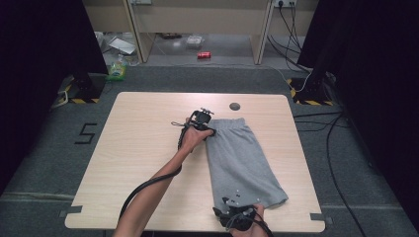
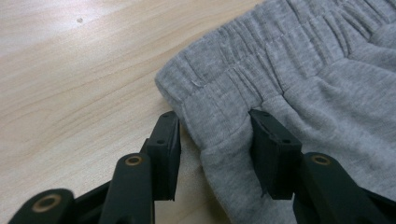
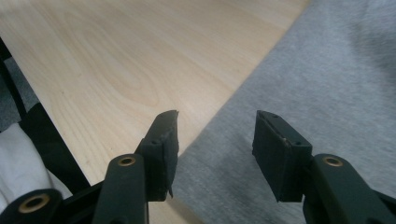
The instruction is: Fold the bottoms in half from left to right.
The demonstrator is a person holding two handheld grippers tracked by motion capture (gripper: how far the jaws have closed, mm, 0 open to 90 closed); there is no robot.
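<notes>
The left gripper [image 1: 206, 123] is sitting at the far left corner of a pair of grey shorts [image 1: 242, 163], right at the waistband [image 2: 261, 60], and in the left gripper view its jaws are standing apart with a fold of the grey cloth between them, one jaw resting on the cloth and the other just off its edge over the bare wood. The right gripper [image 1: 236, 213] is sitting at the near end of the shorts, by the near edge of the counter [image 1: 148, 148], and in the right gripper view its jaws are likewise spread wide, one hanging over the wood and the other over the grey cloth, with the hem edge [image 3: 224, 126] running between them; nothing is being pinched there. The shorts are lying flat on the right half of the counter, folded lengthwise, the waistband pointing away from the person and the leg end pointing toward them. A small dark round mark [image 1: 235, 106] is showing on the counter just beyond the waistband. The person's left forearm [image 1: 153, 187] is reaching diagonally across the wood.
</notes>
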